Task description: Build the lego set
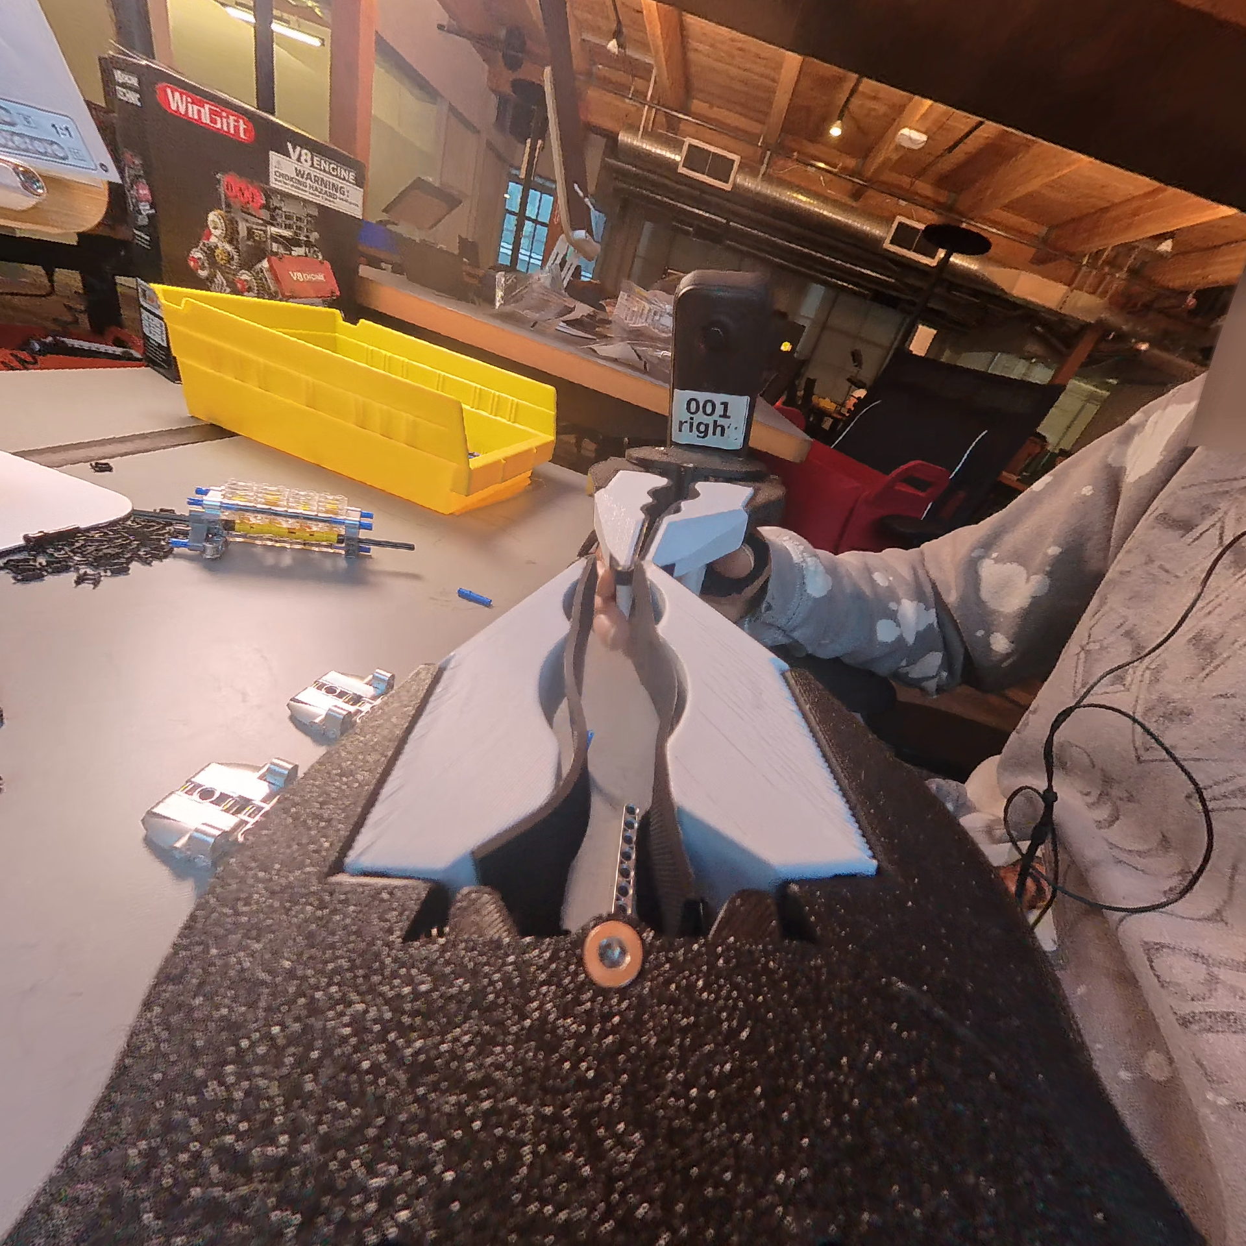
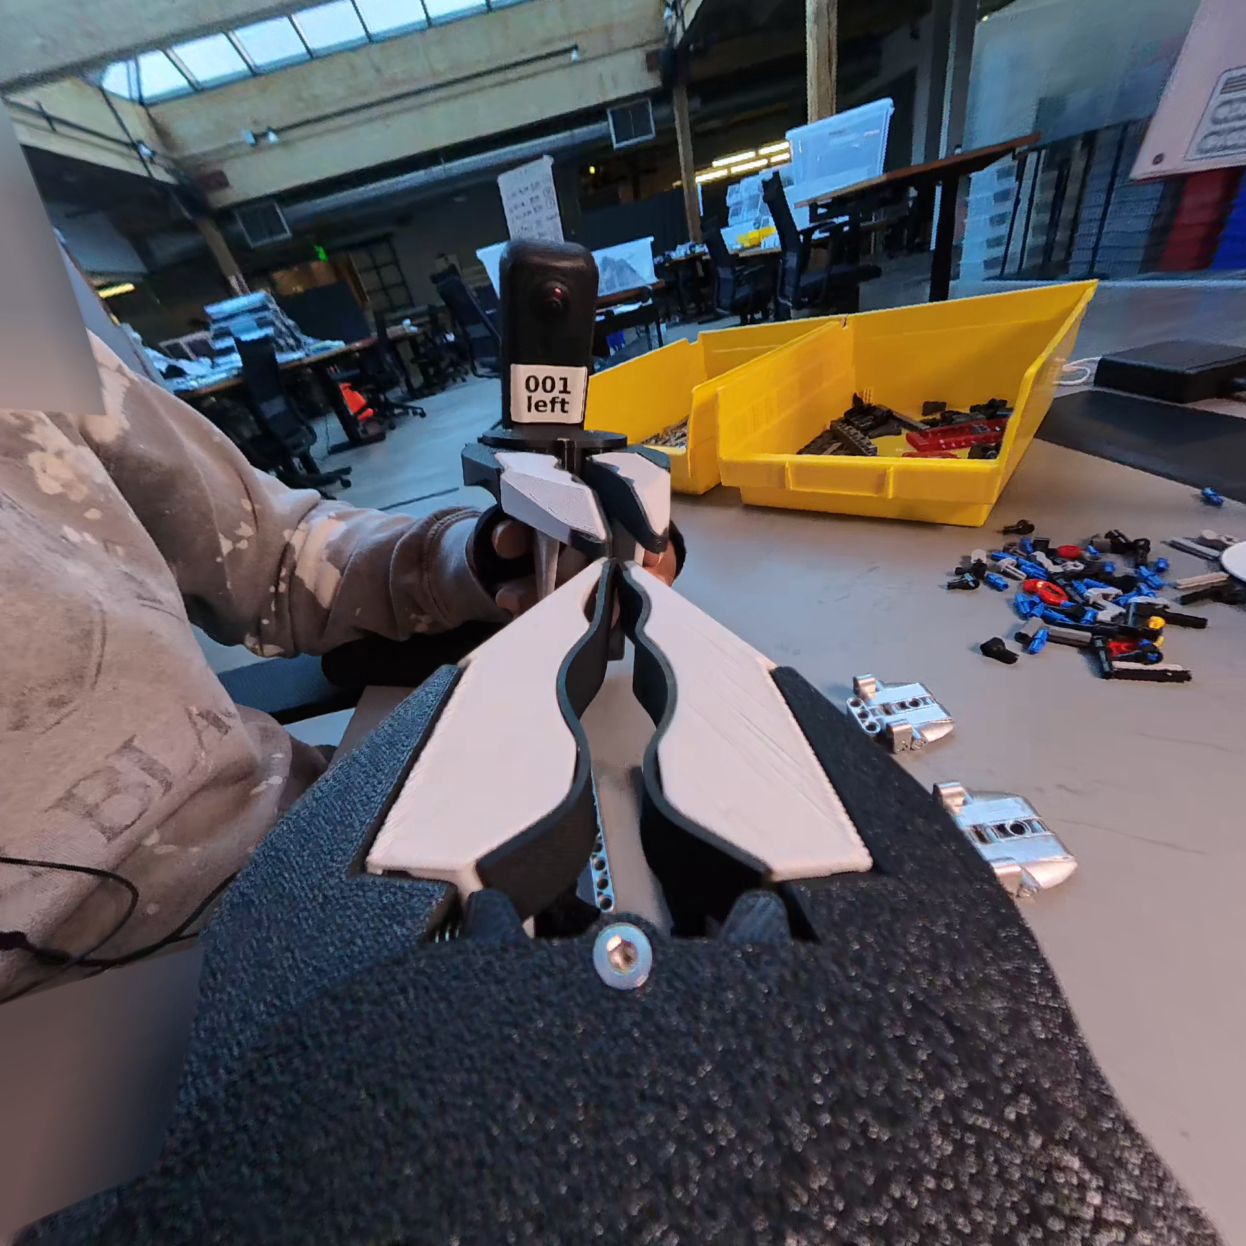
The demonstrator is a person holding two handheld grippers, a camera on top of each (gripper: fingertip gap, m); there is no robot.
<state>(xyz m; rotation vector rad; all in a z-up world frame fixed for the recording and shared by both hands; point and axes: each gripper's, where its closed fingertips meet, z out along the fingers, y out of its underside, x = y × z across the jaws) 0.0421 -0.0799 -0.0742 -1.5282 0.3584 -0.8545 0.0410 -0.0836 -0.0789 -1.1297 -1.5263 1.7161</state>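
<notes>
Left gripper (image 1: 617,580) and right gripper (image 2: 617,573) meet tip to tip above the grey table (image 1: 202,647), both nearly closed; something small and grey sits at the tips, but I can't tell which one grips it. A grey perforated beam (image 1: 627,856) lies on the table under the fingers. Two silver parts (image 2: 900,713) lie right of the right gripper, yellow bins (image 2: 870,472) and a loose parts pile (image 2: 1092,600) beyond.

Lettered white sticker (image 1: 709,419) on facing black camera (image 1: 718,330); another sticker (image 2: 547,395) likewise in right wrist view. Branded black box (image 1: 249,202) behind yellow bin (image 1: 350,398). Printed poster (image 2: 1207,94) upper right.
</notes>
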